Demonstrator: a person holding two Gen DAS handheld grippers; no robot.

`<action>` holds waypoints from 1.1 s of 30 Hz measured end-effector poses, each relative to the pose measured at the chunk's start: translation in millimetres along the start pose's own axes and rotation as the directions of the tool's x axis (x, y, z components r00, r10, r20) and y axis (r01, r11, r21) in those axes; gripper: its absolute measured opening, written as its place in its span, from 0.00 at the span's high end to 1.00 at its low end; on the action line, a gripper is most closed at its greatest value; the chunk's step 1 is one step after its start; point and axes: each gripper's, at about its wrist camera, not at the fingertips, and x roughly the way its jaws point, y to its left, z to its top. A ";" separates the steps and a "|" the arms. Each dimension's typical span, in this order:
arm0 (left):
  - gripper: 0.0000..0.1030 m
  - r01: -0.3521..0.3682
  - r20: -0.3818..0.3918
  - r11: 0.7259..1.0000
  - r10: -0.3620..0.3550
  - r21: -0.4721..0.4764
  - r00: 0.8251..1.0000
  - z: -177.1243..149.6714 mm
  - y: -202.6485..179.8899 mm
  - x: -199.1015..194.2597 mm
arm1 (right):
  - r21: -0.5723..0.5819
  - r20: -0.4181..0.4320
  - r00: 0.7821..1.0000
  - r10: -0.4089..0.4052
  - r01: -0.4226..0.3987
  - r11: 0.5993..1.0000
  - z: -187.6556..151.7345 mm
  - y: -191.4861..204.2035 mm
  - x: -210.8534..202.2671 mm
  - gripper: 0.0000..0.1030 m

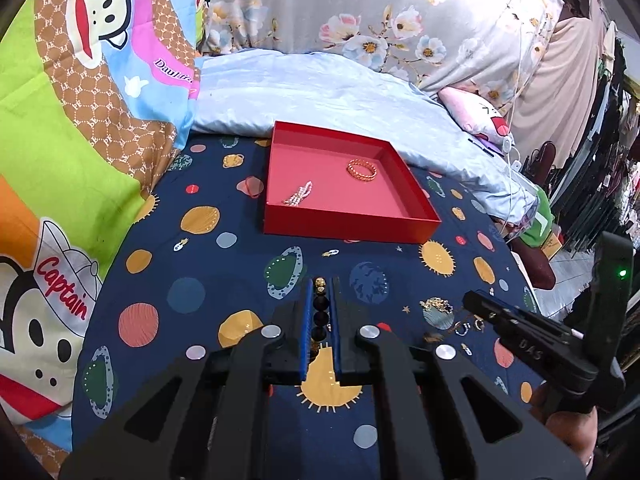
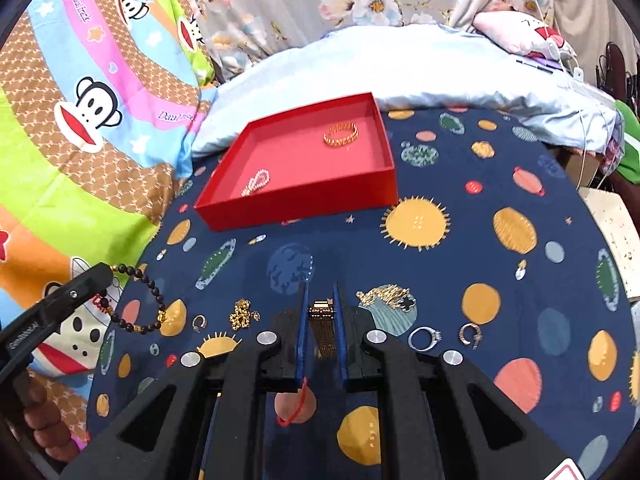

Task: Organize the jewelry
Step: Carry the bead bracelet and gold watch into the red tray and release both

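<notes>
A red tray [image 1: 424, 225] [image 2: 224, 216] sits on the navy planet-print cloth, holding a gold bangle [image 1: 362, 169] [image 2: 340, 135] and a small pearl piece [image 1: 299, 194] [image 2: 256, 182]. My left gripper [image 1: 322, 286] is shut on a black bead bracelet with gold beads [image 1: 321, 314]; in the right wrist view the bracelet [image 2: 138, 300] hangs from it. My right gripper [image 2: 321, 289] is shut on a gold mesh band [image 2: 323, 326]. Loose on the cloth lie a gold chain [image 2: 243, 314], a small ring [image 2: 199, 322], a gold necklace with black clover [image 2: 390, 298], a silver ring [image 2: 425, 338] and an earring [image 2: 470, 335].
Bright cartoon-monkey bedding [image 1: 60, 140] lies to the left. A pale blue pillow [image 1: 320, 88] and floral fabric [image 1: 360, 12] sit behind the tray. The cloth's right edge [image 2: 616, 240] drops off to a speckled floor.
</notes>
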 end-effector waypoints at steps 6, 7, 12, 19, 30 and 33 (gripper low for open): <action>0.93 0.020 0.004 1.000 -0.020 0.007 1.000 4.7 -6.0 -6.6 | -0.028 0.035 0.999 0.005 -0.004 1.000 9.7 -1.0 -23.1 0.90; 0.93 0.023 0.006 1.000 -0.023 0.013 1.000 7.1 -7.9 -7.2 | -0.035 0.041 0.999 0.006 -0.005 0.999 12.0 -0.8 -25.9 0.90; 0.93 0.029 0.020 0.999 -0.030 0.040 0.999 25.3 -13.3 -2.3 | -0.070 0.070 0.997 0.028 -0.023 0.997 36.2 2.9 -33.3 0.90; 0.93 0.059 0.062 0.996 -0.063 0.068 0.996 79.6 -22.3 23.8 | -0.088 0.135 0.989 0.058 -0.046 0.995 95.8 3.2 -19.4 0.90; 0.93 0.056 0.050 0.993 -0.061 0.105 0.997 137.7 -39.4 109.6 | -0.074 0.057 0.995 0.076 -0.071 0.995 148.8 -6.4 67.2 0.90; 0.93 0.072 0.019 0.991 -0.075 0.111 0.997 140.2 -40.2 133.4 | -0.089 0.015 0.997 0.071 -0.069 0.994 147.0 -7.4 88.8 0.90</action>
